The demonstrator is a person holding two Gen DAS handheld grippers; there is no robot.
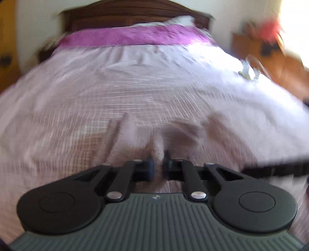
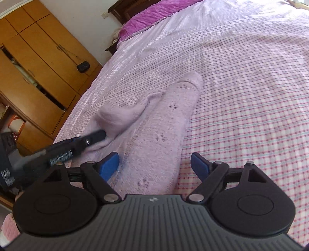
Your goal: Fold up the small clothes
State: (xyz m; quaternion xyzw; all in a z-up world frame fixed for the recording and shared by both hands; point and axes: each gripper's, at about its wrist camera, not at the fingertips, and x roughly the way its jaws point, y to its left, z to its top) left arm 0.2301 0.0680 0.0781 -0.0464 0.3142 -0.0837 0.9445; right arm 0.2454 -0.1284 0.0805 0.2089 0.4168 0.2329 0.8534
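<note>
Fingers of the left gripper [image 1: 158, 164] are pressed nearly together, pinching a raised fold of a pale lilac fuzzy garment [image 2: 154, 135] between a blue pad and a black one. Seen from the left wrist, the pinched cloth rises in a small peak just beyond the fingertips, and the whole view is smeared with motion blur.

Fingers of the right gripper [image 2: 154, 166] are spread wide apart, the two blue pads [image 2: 109, 164] standing on either side of the garment's near end and gripping nothing. From the right wrist, the left gripper [image 2: 96, 136] comes in from the left edge as a dark bar with a visible spring, its tip buried in the bunched left side of the garment.

The garment lies on a bed [image 2: 241, 96], stretched lengthwise away from the right gripper, flat along its right side and lifted into folds on its left. The bed cover is a pale check of pink and lilac lines, with a bright magenta band [image 1: 135, 35] across the far end below a dark wooden headboard [image 1: 125, 17]. A tall wooden wardrobe [image 2: 38, 58] stands beside the bed at the left of the right wrist view.
</note>
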